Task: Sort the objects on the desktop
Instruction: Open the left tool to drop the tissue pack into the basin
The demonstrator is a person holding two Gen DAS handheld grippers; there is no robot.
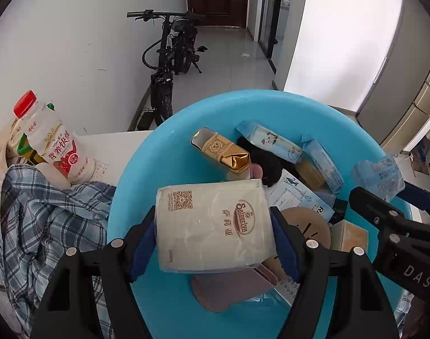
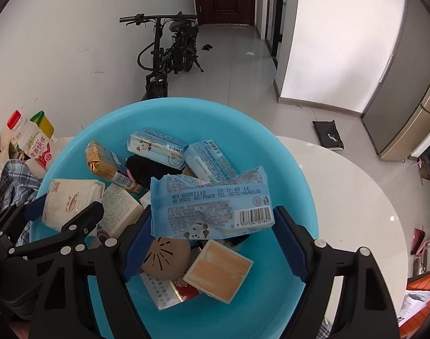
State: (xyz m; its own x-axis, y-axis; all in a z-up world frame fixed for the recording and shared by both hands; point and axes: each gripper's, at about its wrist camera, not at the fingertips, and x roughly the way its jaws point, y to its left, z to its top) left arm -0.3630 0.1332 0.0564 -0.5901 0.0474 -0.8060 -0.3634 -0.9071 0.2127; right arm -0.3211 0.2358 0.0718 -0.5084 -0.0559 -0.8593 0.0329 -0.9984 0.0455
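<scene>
Cream tissue pack point(image 1: 212, 226) sits clamped between the blue pads of the left gripper point(image 1: 215, 234), hanging over the blue basin point(image 1: 124, 183). Beside it the right gripper point(image 2: 212, 228) pinches a pale blue wet-wipe packet point(image 2: 212, 206) above the same basin. Below them lie a gold box point(image 1: 220, 151), more blue packets point(image 2: 155, 144), a round brown disc point(image 2: 166, 257), an orange-faced box point(image 2: 219, 271) and something black. Left of the basin a plaid cloth point(image 1: 36, 212) is bunched against a red-capped milk bottle point(image 1: 53, 144) on the white table point(image 2: 350, 197).
</scene>
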